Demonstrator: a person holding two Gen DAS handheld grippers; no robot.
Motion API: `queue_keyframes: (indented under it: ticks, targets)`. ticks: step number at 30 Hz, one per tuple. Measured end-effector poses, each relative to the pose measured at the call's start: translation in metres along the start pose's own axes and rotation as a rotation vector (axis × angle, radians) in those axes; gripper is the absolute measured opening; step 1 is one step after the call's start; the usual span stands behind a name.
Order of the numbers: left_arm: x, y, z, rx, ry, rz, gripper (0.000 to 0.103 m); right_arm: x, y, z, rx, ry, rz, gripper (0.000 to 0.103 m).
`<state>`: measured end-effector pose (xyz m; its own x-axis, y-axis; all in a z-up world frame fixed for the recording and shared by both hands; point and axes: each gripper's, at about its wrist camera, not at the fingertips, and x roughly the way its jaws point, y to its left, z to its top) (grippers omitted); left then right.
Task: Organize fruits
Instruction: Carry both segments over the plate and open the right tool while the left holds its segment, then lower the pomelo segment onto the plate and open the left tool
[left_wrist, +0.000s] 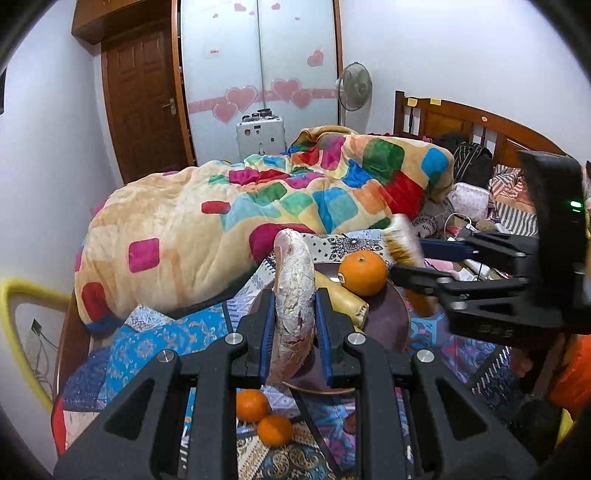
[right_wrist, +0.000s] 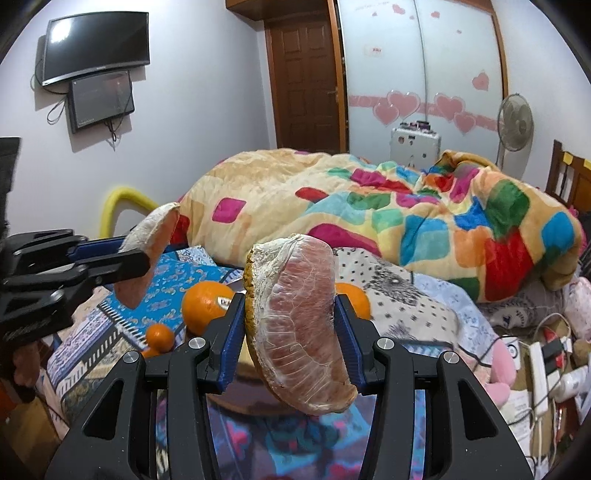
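My left gripper is shut on a peeled pomelo segment that stands upright between its blue pads. My right gripper is shut on a bigger pink pomelo segment. Each gripper shows in the other's view: the right gripper enters from the right with its blurred segment, and the left gripper from the left with its segment. Below them, on the bed, a dark plate holds a large orange and a yellowish piece. Two small oranges lie on the patterned sheet nearer to me.
A bunched colourful blanket fills the bed behind the plate. Cables and a power strip lie at the right. A wooden headboard, fan, metal case, door and wall screens stand beyond.
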<state>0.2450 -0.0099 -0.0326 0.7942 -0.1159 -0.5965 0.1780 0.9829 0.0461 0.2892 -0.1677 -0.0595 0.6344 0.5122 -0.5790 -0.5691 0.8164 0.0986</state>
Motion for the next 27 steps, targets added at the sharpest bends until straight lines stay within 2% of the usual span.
queue_keyframes:
  ticks: [6, 12, 18, 20, 27]
  targets:
    - [0.011, 0.01, -0.001, -0.011, 0.003, -0.004, 0.021, 0.041, 0.003, 0.012, -0.01, 0.067, -0.005, 0.044]
    - [0.017, 0.019, -0.005, -0.019, 0.014, 0.01, 0.021, 0.061, 0.01, 0.015, -0.057, 0.115, -0.026, 0.045]
    - [0.019, 0.02, -0.003, -0.025, 0.009, 0.014, 0.021, 0.046, 0.008, 0.017, -0.048, 0.086, -0.014, 0.046]
    - [0.021, 0.016, -0.002, -0.018, 0.012, 0.012, 0.021, 0.034, 0.004, 0.017, -0.034, 0.067, -0.008, 0.049]
    - [0.029, -0.02, 0.007, 0.069, -0.001, 0.021, 0.021, 0.0, -0.012, 0.007, -0.031, 0.026, -0.038, 0.049]
